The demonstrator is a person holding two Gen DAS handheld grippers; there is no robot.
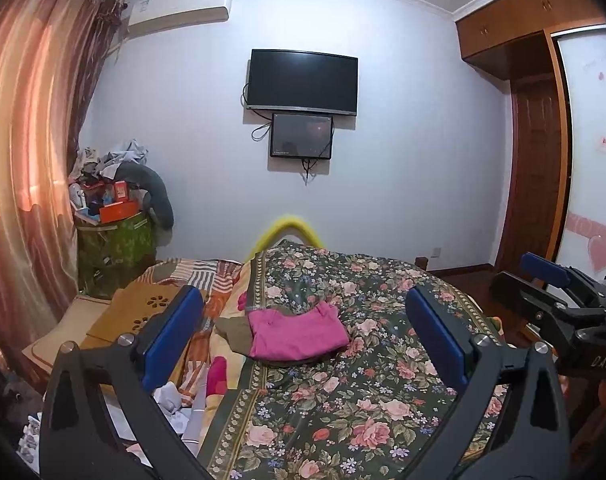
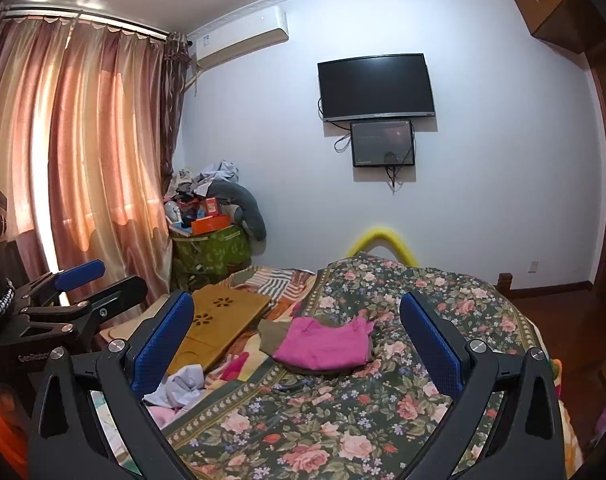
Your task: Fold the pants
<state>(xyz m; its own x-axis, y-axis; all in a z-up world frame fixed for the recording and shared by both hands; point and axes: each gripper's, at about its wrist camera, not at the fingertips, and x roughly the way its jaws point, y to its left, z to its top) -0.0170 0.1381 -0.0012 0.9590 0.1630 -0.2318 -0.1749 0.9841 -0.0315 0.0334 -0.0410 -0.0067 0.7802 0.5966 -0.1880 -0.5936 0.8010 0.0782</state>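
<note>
Pink pants (image 1: pixel 297 336) lie folded into a small rectangle on top of an olive-brown garment (image 1: pixel 233 330) on the floral bedspread (image 1: pixel 343 412). They also show in the right wrist view (image 2: pixel 325 342). My left gripper (image 1: pixel 303 320) is open and empty, raised above the bed, short of the pants. My right gripper (image 2: pixel 297 322) is open and empty, also held above the bed and facing the pants. The right gripper shows at the right edge of the left wrist view (image 1: pixel 551 284), and the left gripper shows at the left edge of the right wrist view (image 2: pixel 87 284).
A wooden lap tray (image 2: pixel 219 320) lies on the bed's left side, with crumpled clothes (image 2: pixel 179 388) near it. A piled green bin (image 2: pixel 211 248) stands by the curtains (image 2: pixel 83 160). A TV (image 2: pixel 377 86) hangs on the far wall. A wardrobe (image 1: pixel 535 140) stands at right.
</note>
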